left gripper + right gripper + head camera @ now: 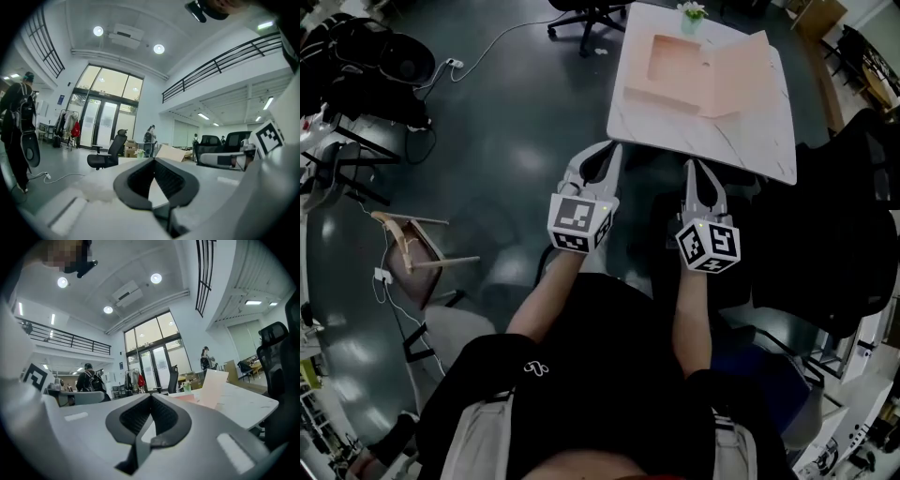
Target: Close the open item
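The pink box (673, 64) lies open on the white desk (759, 141), its lid (741, 75) tilted up on the right. The left gripper (611, 157) and right gripper (693, 176) hover just short of the desk's near edge, each with jaws pressed together on nothing

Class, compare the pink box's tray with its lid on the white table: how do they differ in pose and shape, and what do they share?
Pose: the tray lies flat on the table, while the lid is swung open to the right in the head view and stands tilted up. Shape: the tray shows a sunken recess with walls, while the lid looks like a plain panel. Shared: both are pale pink and meet along one edge.
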